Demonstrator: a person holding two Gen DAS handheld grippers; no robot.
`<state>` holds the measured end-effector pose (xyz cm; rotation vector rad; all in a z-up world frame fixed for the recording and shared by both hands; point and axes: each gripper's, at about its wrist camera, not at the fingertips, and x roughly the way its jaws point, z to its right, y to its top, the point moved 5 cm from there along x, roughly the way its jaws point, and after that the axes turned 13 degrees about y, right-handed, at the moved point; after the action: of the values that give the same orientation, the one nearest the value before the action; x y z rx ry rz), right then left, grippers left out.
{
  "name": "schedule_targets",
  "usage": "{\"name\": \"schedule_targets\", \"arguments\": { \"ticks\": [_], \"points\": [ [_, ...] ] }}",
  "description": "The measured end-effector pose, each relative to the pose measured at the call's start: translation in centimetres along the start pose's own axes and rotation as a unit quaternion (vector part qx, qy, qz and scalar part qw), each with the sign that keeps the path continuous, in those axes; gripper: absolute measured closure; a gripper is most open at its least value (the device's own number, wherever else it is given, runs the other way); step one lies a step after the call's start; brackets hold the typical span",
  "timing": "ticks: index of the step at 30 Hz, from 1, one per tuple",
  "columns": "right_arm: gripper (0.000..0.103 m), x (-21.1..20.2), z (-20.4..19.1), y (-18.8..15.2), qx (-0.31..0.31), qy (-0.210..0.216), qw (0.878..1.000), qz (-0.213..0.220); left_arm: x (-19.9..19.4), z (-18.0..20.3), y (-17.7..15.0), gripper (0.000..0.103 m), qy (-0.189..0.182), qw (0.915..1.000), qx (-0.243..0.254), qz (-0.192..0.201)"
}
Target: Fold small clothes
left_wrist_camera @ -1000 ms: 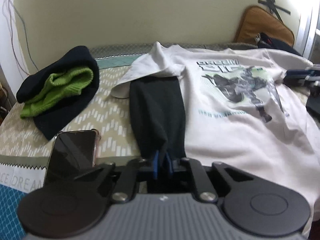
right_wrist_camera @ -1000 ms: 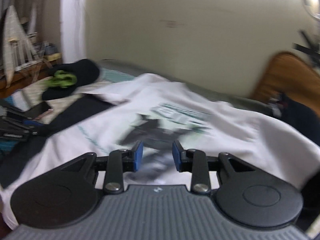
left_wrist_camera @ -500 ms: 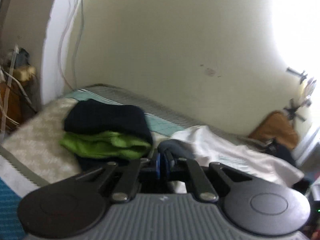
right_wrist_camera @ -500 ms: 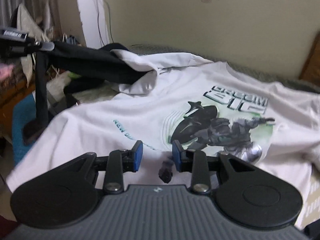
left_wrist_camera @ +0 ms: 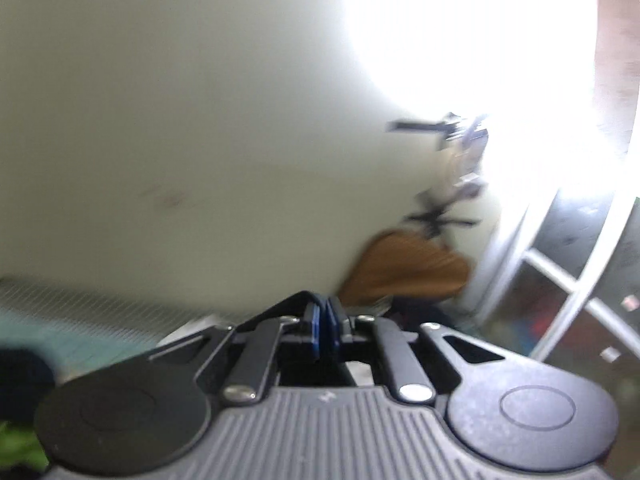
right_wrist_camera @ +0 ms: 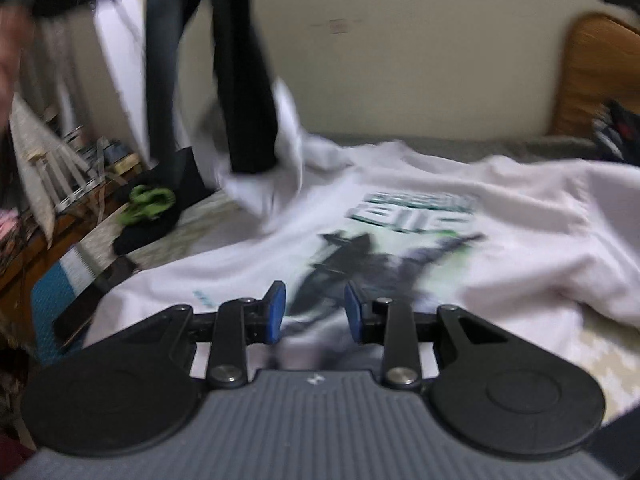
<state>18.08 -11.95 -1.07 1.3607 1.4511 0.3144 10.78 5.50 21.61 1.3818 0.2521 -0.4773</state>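
The left gripper (left_wrist_camera: 325, 322) is lifting the black sleeve (right_wrist_camera: 244, 92) of the white printed T-shirt (right_wrist_camera: 440, 240) high above the bed (right_wrist_camera: 600, 356). A second ago that sleeve was lying flat along the shirt's side. Now it is hanging almost vertical at the upper left of the right wrist view and dragging the white shoulder fabric up with it. The left jaws are standing nearly closed; the left wrist view is not showing cloth between the pads, and whether they are pinching the sleeve cannot be told from the blur. The right gripper (right_wrist_camera: 314, 312) is hovering low over the shirt's printed chest, jaws partly open and holding nothing.

Judgement: the sleeve fold is beginning. The raised sleeve is ready to be carried inward across the print.

Surroundings:
- A folded black-and-green knit garment (right_wrist_camera: 146, 216) is lying on the bed to the left of the shirt, apart from it.
- A dark phone (right_wrist_camera: 92, 300) is resting just beside the shirt's lower left edge.
- A brown cushion (right_wrist_camera: 596, 76) is leaning against the wall at the far right.

Nothing is obstructing the print area, but the empty gripper is hovering over where the sleeve would land.
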Motion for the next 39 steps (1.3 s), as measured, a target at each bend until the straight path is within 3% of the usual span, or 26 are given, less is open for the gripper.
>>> {"name": "schedule_targets", "arguments": {
  "ticks": [2,3,4,6,9,13,16,19,21,23,25,26,29,32,34,35,37,39],
  "points": [
    [0.068,-1.3,1.1,0.0,0.008,-0.018,1.0,0.011,0.9,3.2,1.1,0.054,-0.02,0.9994,0.026,0.011],
    [0.068,-2.2,1.7,-0.1,0.012,-0.026,0.999,0.016,1.0,4.1,1.2,0.022,-0.022,0.9986,0.04,0.025],
    [0.068,-3.0,2.3,-0.1,0.017,-0.031,0.999,0.021,1.1,4.6,0.9,0.019,-0.021,0.9975,0.051,0.044],
    [0.068,-4.2,3.6,-0.2,0.028,-0.04,0.998,0.028,1.4,4.6,-0.2,0.019,-0.012,0.9955,0.074,0.057],
    [0.067,-4.8,5.4,-0.4,0.05,-0.059,0.997,0.028,3.3,1.9,-1.8,0.021,0.029,0.9965,0.069,0.037],
    [0.066,-5.1,7.5,0.2,0.079,-0.073,0.993,0.042,8.8,-2.9,-4.1,0.028,0.136,0.9881,0.065,-0.033],
    [0.066,-5.1,8.1,0.9,0.087,-0.083,0.991,0.06,13.7,-6.6,-6.5,0.036,0.178,0.977,0.06,-0.101],
    [0.064,-5.7,8.7,1.3,0.079,-0.1,0.989,0.07,18.2,-8.7,-9.6,0.039,0.166,0.9694,0.042,-0.176],
    [0.06,-6.0,9.0,1.5,0.074,-0.115,0.988,0.071,20.5,-8.1,-11.5,0.039,0.15,0.9665,0.046,-0.203],
    [0.058,-6.1,9.2,1.6,0.071,-0.132,0.986,0.069,22.2,-7.1,-13.1,0.044,0.147,0.9636,0.078,-0.21],
    [0.058,-6.2,9.8,1.5,0.079,-0.143,0.984,0.066,23.5,-6.6,-14.7,0.09,0.16,0.9547,0.117,-0.222],
    [0.058,-6.0,9.9,1.6,0.085,-0.147,0.983,0.063,24.4,-6.3,-15.3,0.09,0.174,0.9511,0.126,-0.222],
    [0.058,-5.6,10.1,1.6,0.083,-0.156,0.983,0.052,23.2,-7.5,-14.9,0.092,0.172,0.959,0.109,-0.197],
    [0.058,-5.2,9.9,2.1,0.07,-0.158,0.984,0.046,20.5,-11.2,-12.2,0.093,0.209,0.9665,0.042,-0.142],
    [0.058,-4.8,9.6,2.8,0.061,-0.158,0.984,0.049,18.8,-14.8,-10.9,0.093,0.254,0.9604,-0.011,-0.114],
    [0.058,-4.5,9.6,3.2,0.057,-0.158,0.985,0.051,18.6,-16.4,-10.8,0.093,0.265,0.9567,-0.03,-0.117],
    [0.058,-3.5,9.6,4.0,0.054,-0.151,0.986,0.05,19.1,-17.8,-11.7,0.092,0.25,0.9558,-0.052,-0.146],
    [0.058,-2.4,9.7,4.5,0.057,-0.144,0.987,0.048,19.4,-17.7,-12.8,0.092,0.256,0.9523,-0.038,-0.161]
  ]
}}
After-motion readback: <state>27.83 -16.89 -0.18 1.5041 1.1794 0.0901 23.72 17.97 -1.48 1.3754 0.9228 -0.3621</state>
